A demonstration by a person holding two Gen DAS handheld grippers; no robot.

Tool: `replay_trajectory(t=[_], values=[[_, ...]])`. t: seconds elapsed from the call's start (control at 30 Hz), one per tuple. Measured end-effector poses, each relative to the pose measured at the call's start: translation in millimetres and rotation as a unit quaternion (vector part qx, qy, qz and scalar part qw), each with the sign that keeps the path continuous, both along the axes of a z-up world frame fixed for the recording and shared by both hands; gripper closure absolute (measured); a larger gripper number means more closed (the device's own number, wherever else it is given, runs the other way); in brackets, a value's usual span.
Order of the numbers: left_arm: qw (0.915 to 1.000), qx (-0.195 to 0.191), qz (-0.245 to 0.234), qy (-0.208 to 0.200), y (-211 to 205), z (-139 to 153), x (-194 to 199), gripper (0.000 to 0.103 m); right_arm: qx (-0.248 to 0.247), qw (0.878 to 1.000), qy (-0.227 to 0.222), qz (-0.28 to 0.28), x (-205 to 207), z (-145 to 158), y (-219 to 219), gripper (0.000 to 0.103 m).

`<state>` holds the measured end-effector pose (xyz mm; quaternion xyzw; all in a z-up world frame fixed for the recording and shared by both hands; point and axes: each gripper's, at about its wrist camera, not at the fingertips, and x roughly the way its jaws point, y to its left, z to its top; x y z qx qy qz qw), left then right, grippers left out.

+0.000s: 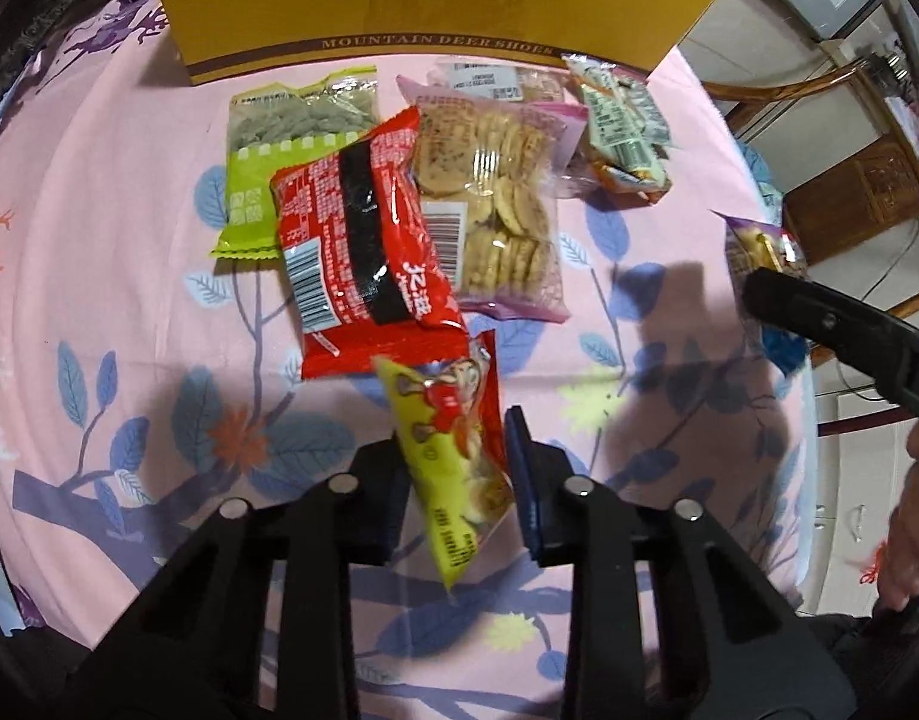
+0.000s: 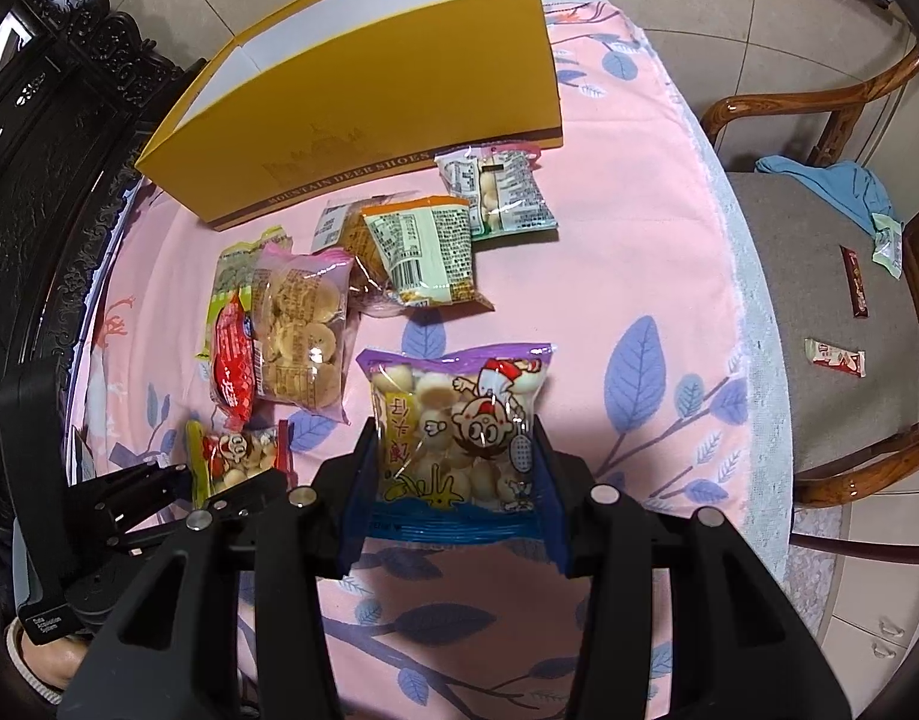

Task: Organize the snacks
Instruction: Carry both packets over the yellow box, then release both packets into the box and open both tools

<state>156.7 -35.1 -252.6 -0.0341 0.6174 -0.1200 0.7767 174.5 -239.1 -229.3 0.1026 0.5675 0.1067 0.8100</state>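
My left gripper [image 1: 453, 456] is shut on a small yellow and red cartoon snack bag [image 1: 453, 438] and holds it above the pink cloth; the bag also shows in the right wrist view [image 2: 237, 456]. My right gripper [image 2: 453, 468] is shut on a purple and blue bag of round biscuits [image 2: 459, 432]. Ahead lie a red packet [image 1: 363, 252], a green packet [image 1: 291, 138], a clear cracker bag [image 1: 495, 198] and a small printed packet [image 1: 621, 126]. An open yellow shoe box [image 2: 363, 90] stands at the far side.
A pink floral cloth [image 2: 639, 252] covers the table. A wooden chair [image 2: 843, 312] at the right holds a blue cloth [image 2: 837, 186] and three small wrappers. Dark carved furniture [image 2: 45, 150] stands at the left. The right gripper's arm shows in the left wrist view [image 1: 843, 330].
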Motion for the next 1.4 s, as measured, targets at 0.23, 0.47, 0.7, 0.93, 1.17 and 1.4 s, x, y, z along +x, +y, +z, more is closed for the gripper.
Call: replay_trajectory(t=[0.23,0.47,0.7,0.93,1.17,1.4], values=[[0.9994,-0.025,-0.014,-0.02,13.0,11.8,-7.6,0.083,0.001,1.0,0.0,-0.001,-0.1,0.6,0.2,0.056],[0.9985,-0.035,-0.02,-0.038,7.3,18.1,-8.6,0.084,0.003,1.0,-0.007,-0.003,-0.7,6.8,-0.6,0.056],[0.9925,-0.056,-0.007,-0.108,20.0,76.7,2.4,0.084,0.019,0.999,-0.037,-0.001,4.2,35.4,-1.2,0.056],[0.9775,-0.061,0.005,-0.202,30.3,155.0,32.1,0.084,0.044,0.993,-0.111,0.007,27.9,98.1,2.5,0.056],[0.965,-0.038,0.011,-0.259,31.1,211.4,77.2,0.084,0.045,0.983,-0.179,0.022,68.7,152.8,11.1,0.056],[0.9569,-0.012,0.021,-0.289,31.6,239.8,139.5,0.084,0.033,0.972,-0.232,0.03,124.9,188.7,21.2,0.056]])
